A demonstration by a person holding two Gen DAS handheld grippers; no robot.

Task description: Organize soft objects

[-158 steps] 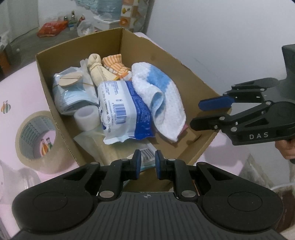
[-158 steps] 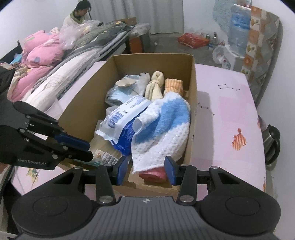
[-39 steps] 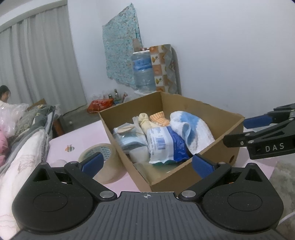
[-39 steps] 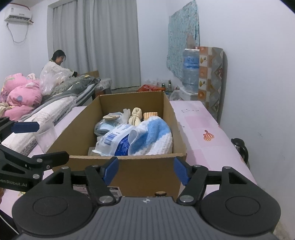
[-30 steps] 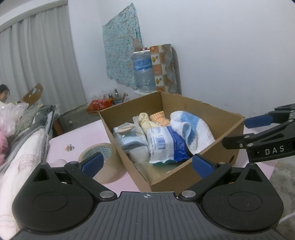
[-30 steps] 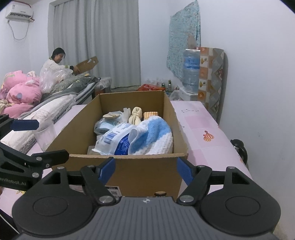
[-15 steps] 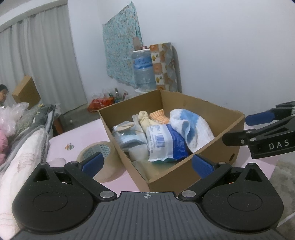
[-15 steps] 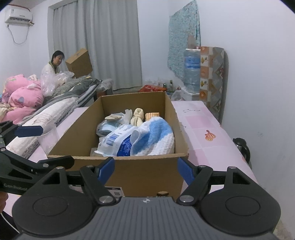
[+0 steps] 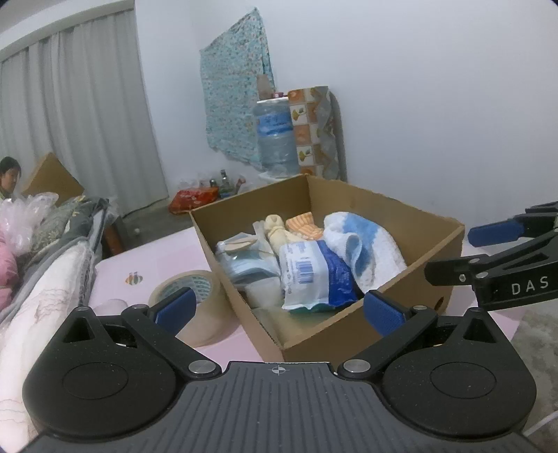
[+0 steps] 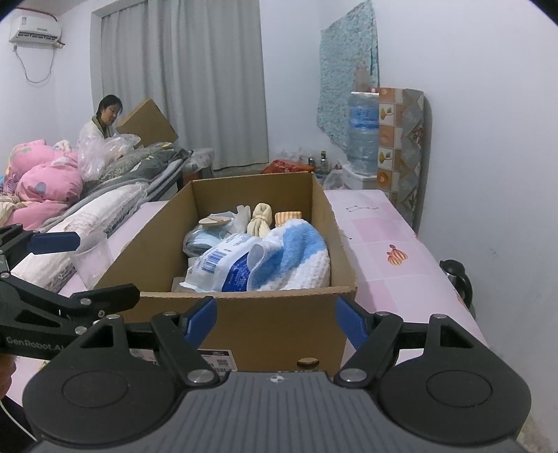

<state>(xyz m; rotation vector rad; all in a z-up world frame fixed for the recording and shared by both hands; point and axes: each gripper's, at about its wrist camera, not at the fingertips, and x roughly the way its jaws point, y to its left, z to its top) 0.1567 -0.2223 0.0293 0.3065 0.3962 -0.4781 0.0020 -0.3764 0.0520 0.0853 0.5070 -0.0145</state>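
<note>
Cardboard box (image 10: 244,324) full of soft goods sits on the pink patterned tabletop (image 10: 380,244), its near wall by the table's near edge and its long axis running away toward the far edge in the right wrist view. Inside, a blue-and-white knitted towel (image 10: 296,259) lies against the right wall, a blue-and-white plastic pack (image 10: 223,266) with a barcode leans beside it, and a stack of face masks (image 10: 202,240), a knotted cream sock (image 10: 261,214) and an orange striped cloth (image 10: 287,216) fill the far end.

Only the left wrist view shows a roll of brown packing tape (image 9: 190,296) on the table just beside the box's left wall. Only the right wrist view shows a clear plastic cup (image 10: 92,256) near the table's left edge, a dark kettle (image 10: 457,275) off the right edge, an air conditioner (image 10: 35,29) high on the wall, and a person (image 10: 101,122) lifting another carton beside heaped bedding (image 10: 45,181).

Left gripper (image 9: 279,308) has its jaws spread wide with nothing between them, short of the box's near corner. Right gripper (image 10: 275,322) also stands with jaws wide and nothing gripped, facing the near wall.

Grey curtains (image 10: 195,83), a water jug (image 10: 362,125) and a floral cloth (image 10: 348,69) line the white back wall.
</note>
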